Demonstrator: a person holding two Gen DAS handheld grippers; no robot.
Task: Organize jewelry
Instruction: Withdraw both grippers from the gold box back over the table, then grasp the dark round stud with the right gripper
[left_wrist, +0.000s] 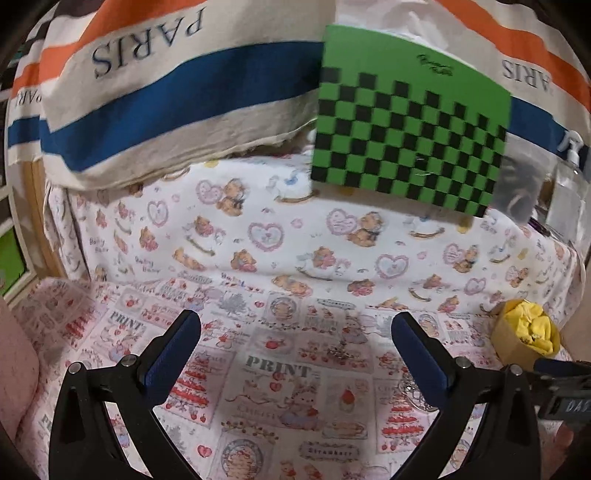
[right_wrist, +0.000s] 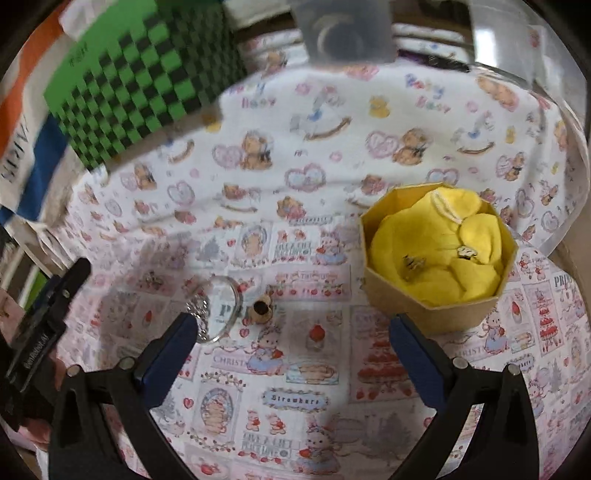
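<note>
A tan octagonal box (right_wrist: 439, 302) lined with yellow cloth stands on the printed cloth; two small gold pieces (right_wrist: 413, 263) (right_wrist: 466, 252) lie on the yellow lining. The box also shows at the right in the left wrist view (left_wrist: 517, 341). A clear bangle with a sparkly chain (right_wrist: 218, 310) and a small gold ring (right_wrist: 261, 309) lie left of the box. A small silver piece (left_wrist: 341, 352) lies ahead of my left gripper (left_wrist: 295, 332), which is open and empty. My right gripper (right_wrist: 293, 332) is open and empty, hovering between the bangle and the box.
A green and black checkered board (left_wrist: 410, 125) leans at the back against a striped "PARIS" cloth (left_wrist: 166, 85). A clear plastic container (right_wrist: 517, 48) and a pump bottle (left_wrist: 572, 147) stand at the back right. The other gripper (right_wrist: 40, 332) shows at the left.
</note>
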